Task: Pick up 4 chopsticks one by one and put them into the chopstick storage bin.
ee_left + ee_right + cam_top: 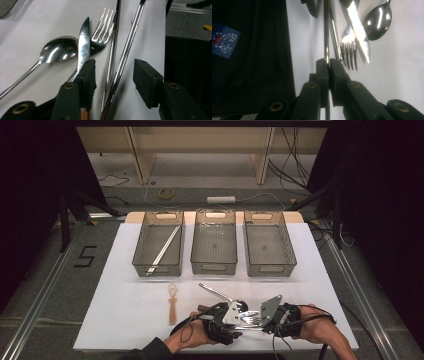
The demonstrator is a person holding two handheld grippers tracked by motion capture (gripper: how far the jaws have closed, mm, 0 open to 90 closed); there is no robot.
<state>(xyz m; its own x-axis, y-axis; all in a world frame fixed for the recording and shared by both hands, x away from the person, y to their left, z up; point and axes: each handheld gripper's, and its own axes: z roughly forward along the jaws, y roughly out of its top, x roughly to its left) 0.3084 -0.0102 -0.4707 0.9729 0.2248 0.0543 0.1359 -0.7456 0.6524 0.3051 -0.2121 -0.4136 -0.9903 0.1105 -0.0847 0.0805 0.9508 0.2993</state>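
1. At the near edge of the white table [125, 320], the person's two hands come in from the bottom of the high view; the left gripper [235, 320] and the right gripper [260, 319] face each other across a small heap of cutlery.

2. The right gripper [328, 65] has its jaws pressed together on a thin metal chopstick [326, 32]; in the right gripper view the rod's long axis runs straight away from the jaws toward the top of the frame, with a second chopstick [334, 35] lying just beside it.

3. The left gripper [115, 75] stands part open, no pad pressing on anything; both chopsticks [126, 50] pass between its jaws, slanting up and away to the right in the left gripper view.

4. Just beside the rods lies a fork [101, 37], tines pointing away from the left gripper and toward the right one; a table knife [83, 47] lies across it, blade tip pointing the same way; a spoon [58, 50] rests bowl up, touching the knife, its handle running off to the lower left.

5. Left of the heap in the high view, a wooden spoon [172, 302] lies with its long axis pointing away from the person.

6. Farther off stand three clear trays in a row; the left tray [142, 255] holds two chopsticks [162, 251] lying diagonally; I cannot tell what, if anything, lies in the middle tray [214, 267] or the right tray [270, 268].
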